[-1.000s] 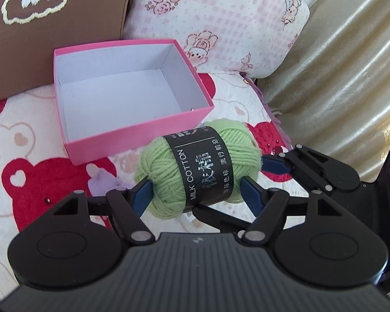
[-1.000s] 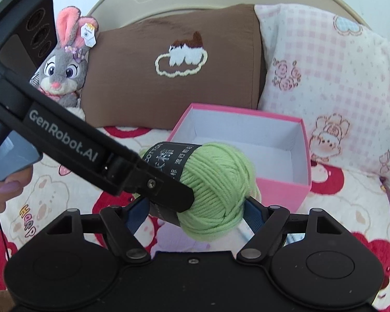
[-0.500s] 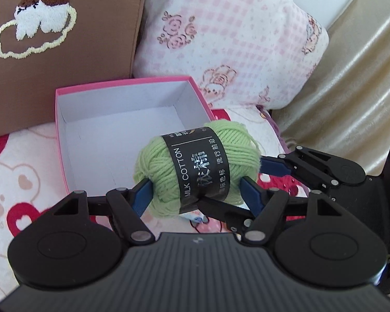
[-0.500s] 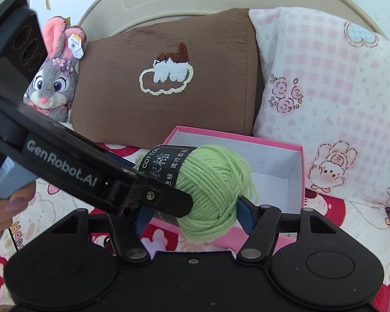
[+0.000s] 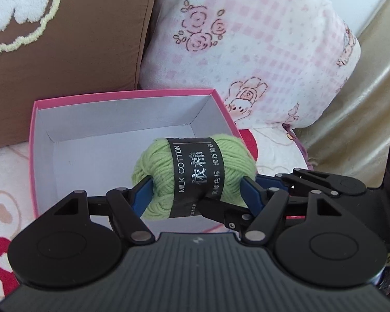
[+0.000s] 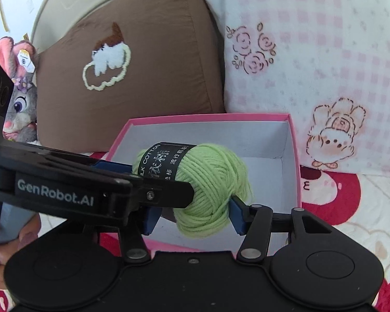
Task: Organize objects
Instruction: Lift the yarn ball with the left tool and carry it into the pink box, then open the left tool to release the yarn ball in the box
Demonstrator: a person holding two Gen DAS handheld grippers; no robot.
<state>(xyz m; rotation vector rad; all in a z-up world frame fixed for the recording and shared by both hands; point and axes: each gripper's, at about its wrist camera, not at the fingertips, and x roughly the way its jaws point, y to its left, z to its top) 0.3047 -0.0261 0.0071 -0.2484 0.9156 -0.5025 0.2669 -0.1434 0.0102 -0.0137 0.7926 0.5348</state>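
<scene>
Two grippers of mine meet on one ball of green yarn [image 5: 195,175] above the pink box [image 5: 33,156].
My left gripper [image 5: 197,195] clamps the ball's ends; my right gripper [image 6: 192,218] is closing around its free end, one pad touching. Behind the box lean a brown pillow [image 6: 143,52] and a pink checked pillow [image 5: 260,52].

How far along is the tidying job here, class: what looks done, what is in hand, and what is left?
Done: nothing lies in the pink box yet; its white floor is bare. In hand: the green yarn ball is held over the box by the left tool, while the right tool is closing around its other end. Left: lower it in and let go.
</scene>
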